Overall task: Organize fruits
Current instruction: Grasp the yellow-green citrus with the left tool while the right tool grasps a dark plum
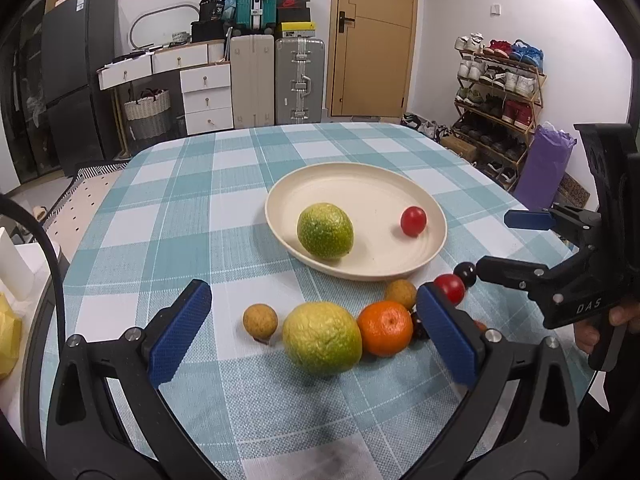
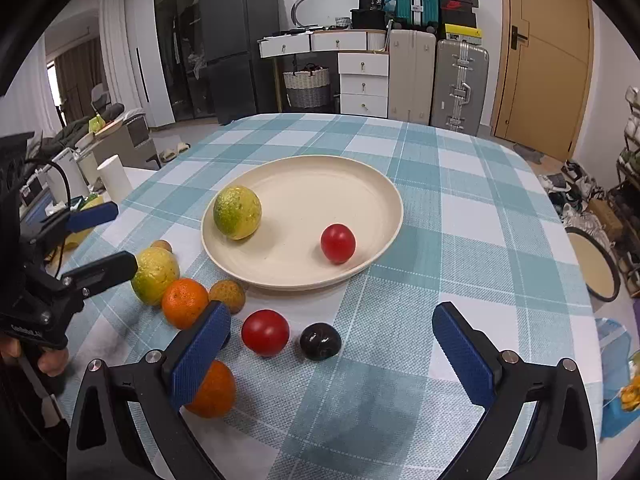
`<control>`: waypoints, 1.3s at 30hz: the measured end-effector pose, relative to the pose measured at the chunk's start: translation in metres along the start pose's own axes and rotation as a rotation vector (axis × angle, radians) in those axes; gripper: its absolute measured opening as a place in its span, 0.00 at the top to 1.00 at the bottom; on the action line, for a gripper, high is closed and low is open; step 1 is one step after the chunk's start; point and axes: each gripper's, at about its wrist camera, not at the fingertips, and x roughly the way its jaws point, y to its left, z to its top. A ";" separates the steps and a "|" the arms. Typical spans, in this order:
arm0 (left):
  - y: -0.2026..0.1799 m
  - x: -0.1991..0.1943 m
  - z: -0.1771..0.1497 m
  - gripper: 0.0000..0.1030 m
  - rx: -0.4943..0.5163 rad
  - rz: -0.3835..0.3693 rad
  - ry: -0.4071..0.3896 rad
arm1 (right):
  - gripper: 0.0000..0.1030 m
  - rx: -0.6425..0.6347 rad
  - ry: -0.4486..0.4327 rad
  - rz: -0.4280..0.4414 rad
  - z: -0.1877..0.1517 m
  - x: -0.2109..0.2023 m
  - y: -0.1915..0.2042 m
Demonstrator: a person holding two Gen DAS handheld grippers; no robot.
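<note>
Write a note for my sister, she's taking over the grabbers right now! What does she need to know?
Left gripper: open, empty, facing the fruit pile.
Right gripper: open, empty.
On the plate: one green citrus and one red tomato. Done.
On the tablecloth, near the plate: yellow-green citrus, orange mandarin, second mandarin, two small brown fruits, second red tomato, dark plum.
Left to do: move those onto the plate, probably.
</note>
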 end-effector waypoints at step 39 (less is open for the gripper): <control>0.009 0.015 -0.018 0.01 -0.035 0.002 0.071 | 0.56 -0.029 0.159 0.085 -0.022 0.026 -0.011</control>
